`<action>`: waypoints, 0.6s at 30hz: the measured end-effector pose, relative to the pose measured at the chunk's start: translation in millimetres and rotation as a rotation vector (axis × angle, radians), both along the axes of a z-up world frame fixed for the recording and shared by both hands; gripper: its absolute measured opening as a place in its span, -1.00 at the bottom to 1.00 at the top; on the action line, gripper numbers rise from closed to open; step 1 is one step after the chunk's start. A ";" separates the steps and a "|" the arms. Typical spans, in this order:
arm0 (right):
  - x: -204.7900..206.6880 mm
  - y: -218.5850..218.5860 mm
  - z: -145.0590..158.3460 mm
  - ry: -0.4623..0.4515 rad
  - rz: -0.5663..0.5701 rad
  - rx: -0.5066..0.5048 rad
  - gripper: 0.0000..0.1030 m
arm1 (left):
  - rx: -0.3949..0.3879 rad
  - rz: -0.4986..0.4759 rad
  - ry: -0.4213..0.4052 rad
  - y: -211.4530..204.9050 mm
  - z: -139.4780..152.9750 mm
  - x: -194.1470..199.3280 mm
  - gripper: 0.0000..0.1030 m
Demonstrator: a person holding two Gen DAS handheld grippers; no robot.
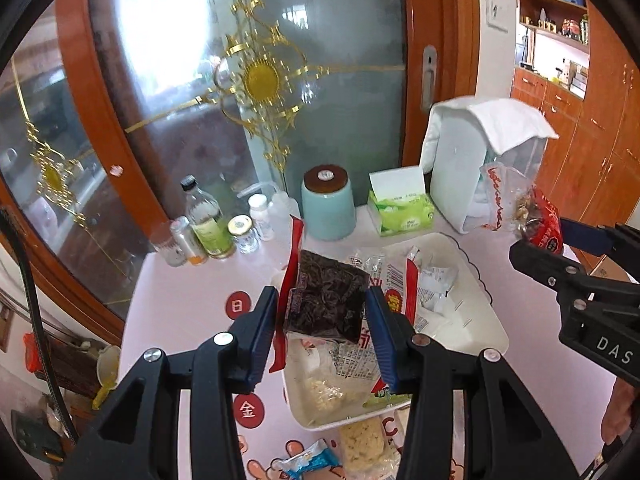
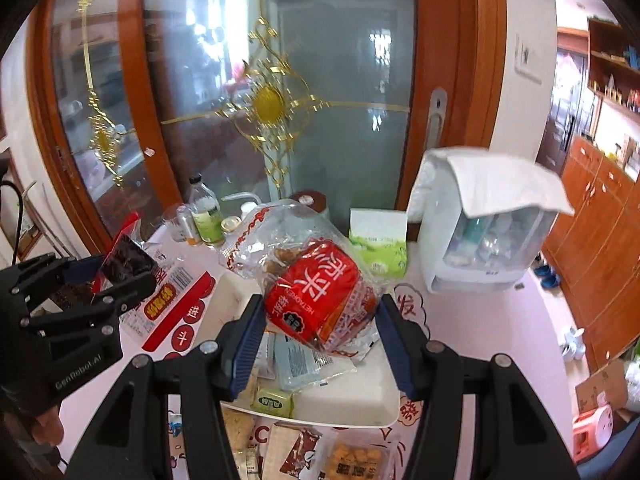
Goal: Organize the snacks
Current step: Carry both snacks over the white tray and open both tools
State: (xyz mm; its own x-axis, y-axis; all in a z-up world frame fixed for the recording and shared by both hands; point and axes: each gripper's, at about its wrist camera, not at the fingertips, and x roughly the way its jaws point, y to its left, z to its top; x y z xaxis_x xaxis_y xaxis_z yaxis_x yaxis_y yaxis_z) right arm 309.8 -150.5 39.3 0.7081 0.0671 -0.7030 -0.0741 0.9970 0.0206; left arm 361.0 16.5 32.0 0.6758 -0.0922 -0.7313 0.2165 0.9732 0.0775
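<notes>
Frosted glass door [image 1: 328, 92], wooden cabinets [image 1: 592, 152], perhaps daylight behind.

Bright daylight, door-glass [image 1: 168, 40] glare, fisheye-warped edges

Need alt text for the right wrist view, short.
The right hand-held gripper holds a red-labelled clear snack bag above a white tray of small packets on a pink table. At left, the left hand-held gripper holds a dark packet; a glass door stands behind.

Behind the one white scalloped plastic tray [image 1: 472, 264] stand one pale-blue ceramic jar with a brown lid [image 1: 328, 204], one green tissue box [image 1: 400, 208], and about five small bottles [image 1: 208, 224].
</notes>
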 end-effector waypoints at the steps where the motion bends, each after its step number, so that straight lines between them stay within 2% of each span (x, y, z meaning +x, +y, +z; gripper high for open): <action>1: 6.7 -1.6 -7.7 0.017 -0.008 0.000 0.10 | -0.001 -0.001 0.010 -1.2 -6.0 4.9 -0.16; 8: 41.4 -5.1 -51.3 0.115 -0.039 -0.010 0.13 | 0.015 0.005 0.088 -11.3 -53.3 41.4 -0.09; 9: 46.1 -4.6 -58.3 0.132 -0.038 -0.013 0.16 | 0.026 0.011 0.090 -12.8 -58.0 44.2 0.17; 10: 49.1 -4.9 -62.7 0.142 -0.041 -0.016 0.17 | 0.031 0.016 0.089 -13.2 -60.2 44.9 0.55; 12: 55.7 -6.2 -73.6 0.168 -0.049 -0.012 0.18 | 0.033 0.032 0.065 -12.2 -63.3 43.8 0.77; 14: 58.8 -8.1 -81.5 0.192 -0.058 0.007 0.21 | 0.021 0.026 0.053 -10.0 -62.6 40.6 0.78; 18: 57.8 -8.7 -85.5 0.204 -0.059 0.032 0.21 | 0.013 0.023 0.077 -6.4 -64.3 37.5 0.78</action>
